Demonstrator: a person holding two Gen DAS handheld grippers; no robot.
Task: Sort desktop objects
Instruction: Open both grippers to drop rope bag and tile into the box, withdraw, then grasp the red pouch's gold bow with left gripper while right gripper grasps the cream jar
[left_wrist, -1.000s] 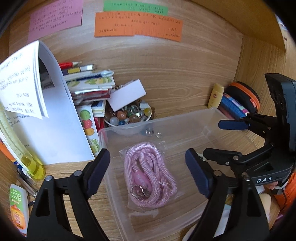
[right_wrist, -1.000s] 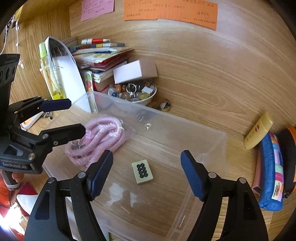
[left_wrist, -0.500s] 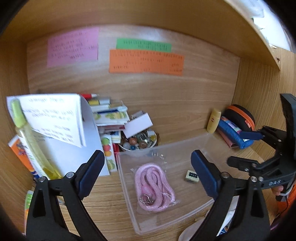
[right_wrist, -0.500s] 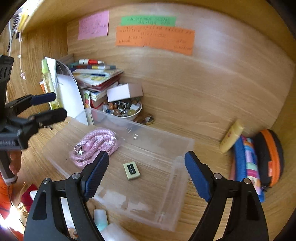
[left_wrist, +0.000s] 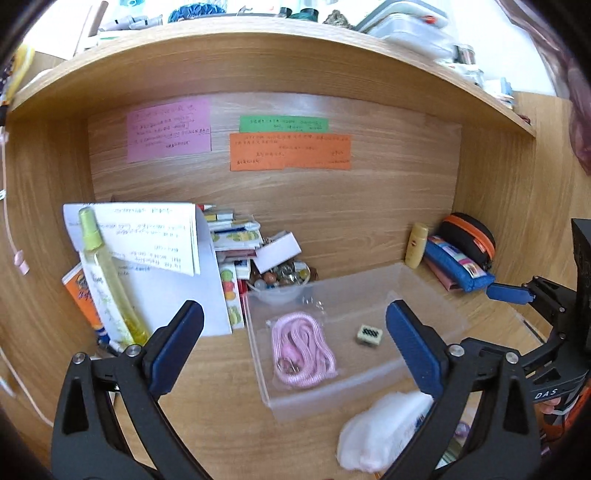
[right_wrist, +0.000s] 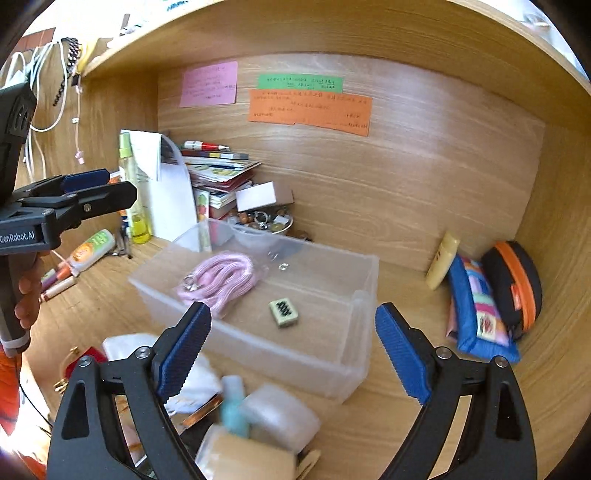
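Both grippers — left gripper (left_wrist: 293, 345), right gripper (right_wrist: 293, 349) — hover level, jaws spread, empty, above the clear bin (right_wrist: 364, 295).

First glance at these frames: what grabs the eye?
The clear plastic bin mid-desk, holding a bagged pink lanyard and a small green tile. Then the orange note on the back wall, and both open grippers, left and right, empty.

Left gripper (right_wrist: 92, 188) reads "GenRobot.AI"; right gripper (left_wrist: 517, 295), seemingly "DAS".
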